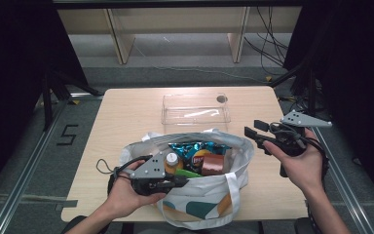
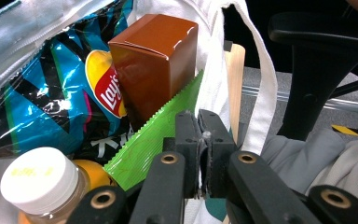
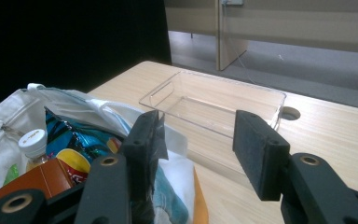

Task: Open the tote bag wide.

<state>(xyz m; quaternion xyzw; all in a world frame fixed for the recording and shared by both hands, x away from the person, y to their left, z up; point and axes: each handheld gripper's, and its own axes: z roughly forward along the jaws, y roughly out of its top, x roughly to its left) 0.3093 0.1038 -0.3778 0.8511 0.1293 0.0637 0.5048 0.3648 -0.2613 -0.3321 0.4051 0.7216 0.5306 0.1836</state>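
A white tote bag (image 1: 209, 204) stands at the table's near edge. Inside lie a blue crisp packet (image 1: 195, 147), a brown box (image 1: 213, 165), a white-capped bottle (image 1: 172, 159) and a green packet (image 1: 189, 173). My left gripper (image 1: 182, 181) is at the bag's near-left rim, its jaws pressed together on the white fabric edge. In the left gripper view that gripper (image 2: 203, 129) sits just right of the green packet (image 2: 154, 140) and below the brown box (image 2: 154, 65). My right gripper (image 1: 257, 131) hovers open to the right of the bag (image 3: 9, 116), with nothing between its pads (image 3: 258, 149).
A clear plastic tray (image 1: 195, 113) lies empty behind the bag, mid-table; it also appears beyond the right jaws (image 3: 214, 100). A round cable hole (image 1: 221, 99) sits at the tray's far right corner. Shelving and cables stand past the far edge. A black chair (image 2: 317, 56) is beside the person.
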